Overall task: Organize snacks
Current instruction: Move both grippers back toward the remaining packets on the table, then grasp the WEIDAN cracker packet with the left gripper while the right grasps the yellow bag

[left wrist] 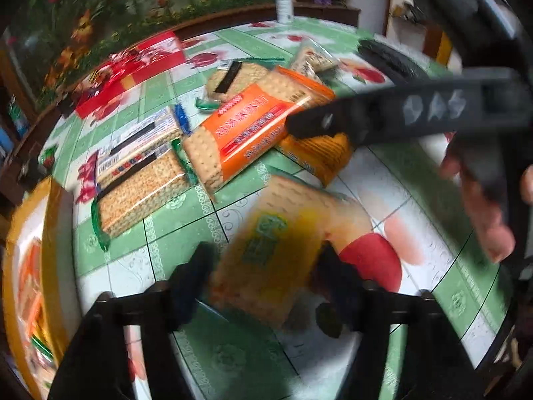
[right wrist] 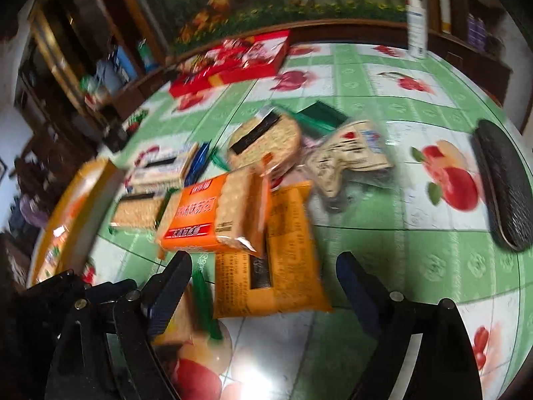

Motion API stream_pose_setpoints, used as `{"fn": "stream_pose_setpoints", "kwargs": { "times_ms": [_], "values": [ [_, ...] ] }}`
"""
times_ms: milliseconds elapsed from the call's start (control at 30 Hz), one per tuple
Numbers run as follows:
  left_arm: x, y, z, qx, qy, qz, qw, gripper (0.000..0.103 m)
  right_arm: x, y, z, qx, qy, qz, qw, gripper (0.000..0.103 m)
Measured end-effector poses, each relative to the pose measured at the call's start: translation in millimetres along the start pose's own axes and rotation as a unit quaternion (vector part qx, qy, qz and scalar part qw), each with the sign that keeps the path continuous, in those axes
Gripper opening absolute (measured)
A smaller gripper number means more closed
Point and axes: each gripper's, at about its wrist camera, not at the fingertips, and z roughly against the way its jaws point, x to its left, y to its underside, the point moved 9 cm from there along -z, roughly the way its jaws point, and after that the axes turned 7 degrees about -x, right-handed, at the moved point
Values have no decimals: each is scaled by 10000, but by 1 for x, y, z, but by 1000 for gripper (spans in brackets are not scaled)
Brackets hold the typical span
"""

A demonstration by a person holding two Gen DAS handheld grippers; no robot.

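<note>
My left gripper (left wrist: pixel 266 266) is shut on a yellow cracker pack (left wrist: pixel 276 250) and holds it over the table; the pack is blurred. Behind it lies a pile of snack packs: an orange cracker pack (left wrist: pixel 253 126), a yellow-orange pack (left wrist: pixel 319 156) under it, and a clear cracker pack (left wrist: pixel 143 180) to the left. My right gripper (right wrist: pixel 263 276) is open, its fingers on either side of the yellow-orange pack (right wrist: pixel 286 253), with the orange cracker pack (right wrist: pixel 213 213) just beyond. The right gripper's arm crosses the left wrist view (left wrist: pixel 399 116).
An open orange box (left wrist: pixel 36 266) stands at the table's left edge, also in the right wrist view (right wrist: pixel 70 220). A red box (right wrist: pixel 233 60) lies at the back. A white bottle (right wrist: pixel 416 26) stands far right. A dark oval case (right wrist: pixel 506 186) lies at the right. Round cracker pack (right wrist: pixel 263 140).
</note>
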Motion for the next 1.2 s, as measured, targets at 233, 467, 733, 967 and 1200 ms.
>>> {"fn": "stream_pose_setpoints", "kwargs": {
  "times_ms": [233, 467, 733, 967, 1200],
  "values": [
    [-10, 7, 5, -76, -40, 236, 9997, 51, -5, 12, -10, 155, 598, 520, 9967, 75],
    [-20, 18, 15, -10, -72, 105, 9999, 51, -22, 39, 23, 125, 674, 281, 9973, 75],
    [-23, 9, 5, -75, -24, 184, 9998, 48, -39, 62, 55, -20, 370, -216, 9991, 74],
    [-25, 14, 17, -191, 490, 687, 9963, 47, -58, 63, 84, -68, 263, -702, 9972, 74],
    [-17, 2, 49, -574, 773, 970, 9906, 47, -51, 50, 114, -417, 137, -925, 9947, 74]
  ]
}}
